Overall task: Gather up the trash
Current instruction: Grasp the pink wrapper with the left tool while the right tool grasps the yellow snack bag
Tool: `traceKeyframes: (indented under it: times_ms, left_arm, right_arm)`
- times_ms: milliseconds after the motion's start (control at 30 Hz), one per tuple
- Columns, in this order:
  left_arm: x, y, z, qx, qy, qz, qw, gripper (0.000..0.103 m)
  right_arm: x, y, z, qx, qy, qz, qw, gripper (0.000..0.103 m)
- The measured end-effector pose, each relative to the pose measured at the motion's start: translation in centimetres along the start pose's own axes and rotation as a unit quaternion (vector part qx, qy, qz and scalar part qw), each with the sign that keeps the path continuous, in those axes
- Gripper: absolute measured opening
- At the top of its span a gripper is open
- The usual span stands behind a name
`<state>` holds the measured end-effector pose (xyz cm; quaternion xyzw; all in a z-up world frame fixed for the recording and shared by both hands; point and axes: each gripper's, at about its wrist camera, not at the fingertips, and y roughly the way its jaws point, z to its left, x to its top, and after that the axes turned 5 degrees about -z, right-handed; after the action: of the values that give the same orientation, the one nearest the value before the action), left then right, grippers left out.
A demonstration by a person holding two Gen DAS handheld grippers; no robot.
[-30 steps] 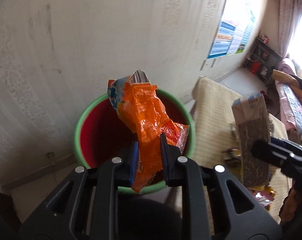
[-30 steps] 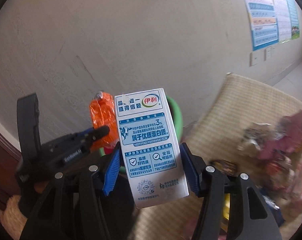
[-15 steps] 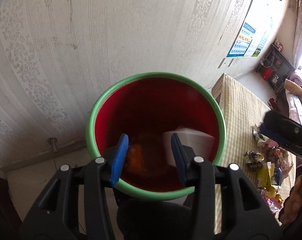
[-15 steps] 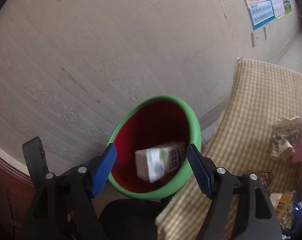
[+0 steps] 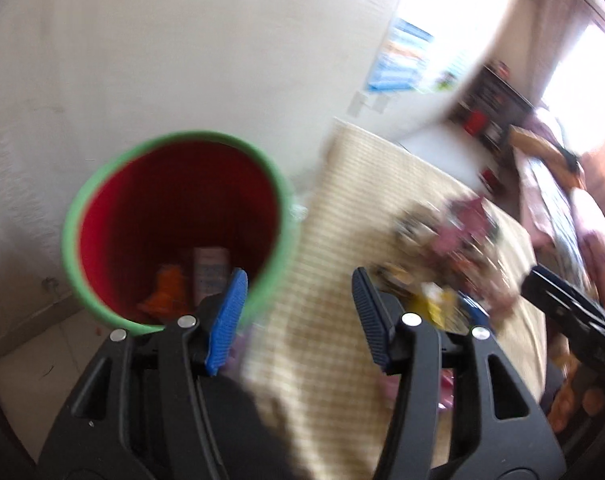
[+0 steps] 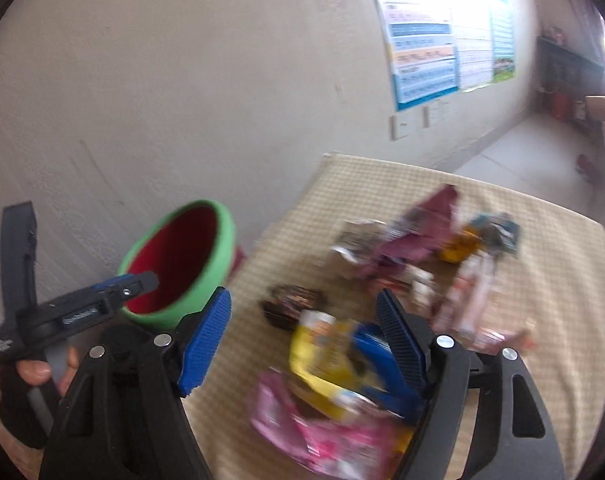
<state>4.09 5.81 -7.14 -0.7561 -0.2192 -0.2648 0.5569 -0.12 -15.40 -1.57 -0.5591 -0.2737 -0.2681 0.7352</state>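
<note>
A red bin with a green rim (image 5: 174, 224) stands by the wall, left of the table; it also shows in the right wrist view (image 6: 182, 260). Inside lie an orange wrapper (image 5: 166, 292) and a milk carton (image 5: 210, 272). My left gripper (image 5: 298, 296) is open and empty, over the bin's right rim and the table edge. My right gripper (image 6: 302, 340) is open and empty above a pile of wrappers: a yellow packet (image 6: 322, 360), a pink packet (image 6: 322, 440), a purple wrapper (image 6: 418, 232) and a dark wrapper (image 6: 294, 304).
The table has a yellow checked cloth (image 6: 542, 280). A pale wall with posters (image 6: 422, 40) runs behind bin and table. A sofa (image 5: 562, 208) stands at the far right. The left gripper's body (image 6: 62, 312) is held at the left.
The orange wrapper and the milk carton left the grippers and dropped into the bin. Both grippers then opened wider and swung right, from the bin toward the table's trash pile.
</note>
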Motion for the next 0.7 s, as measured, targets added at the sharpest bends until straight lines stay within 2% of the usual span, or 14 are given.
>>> traceKeyframes:
  times_ms: [67,133,233,367,500,700]
  left_arm:
    - [-1.0,0.5,-2.4,-0.023,0.023,0.019,0.9993,0.057]
    - [-2.4,0.9,-4.9,-0.044,0.048,0.041,0.9971,0.067]
    - [-4.3,2.1,-7.2,-0.058,0.058,0.082,0.9933,0.070]
    - [-6.1,3.2,-8.6,-0.060,0.040,0.133,0.9885,0.070]
    - [-7.7,3.4,-9.3,-0.056,0.027,0.159,0.9854,0.071]
    - [-9.3,4.9,-9.7,-0.056,-0.026,0.186,0.9807,0.071]
  right_arm:
    - [-1.3,-0.8,-2.0,-0.018,0.012,0.006,1.000,0.073]
    - [-2.8,-1.4,-4.0,-0.034,0.031,0.008,0.999,0.073]
    - [-4.8,-1.9,-6.1,-0.046,0.063,0.013,0.997,0.073]
    - [-6.1,-2.1,-8.0,-0.050,0.087,0.029,0.995,0.073]
    - [-6.3,-2.8,-9.6,-0.045,0.104,0.033,0.993,0.073]
    - [-7.4,-2.9,-10.1,-0.045,0.122,0.053,0.990,0.073]
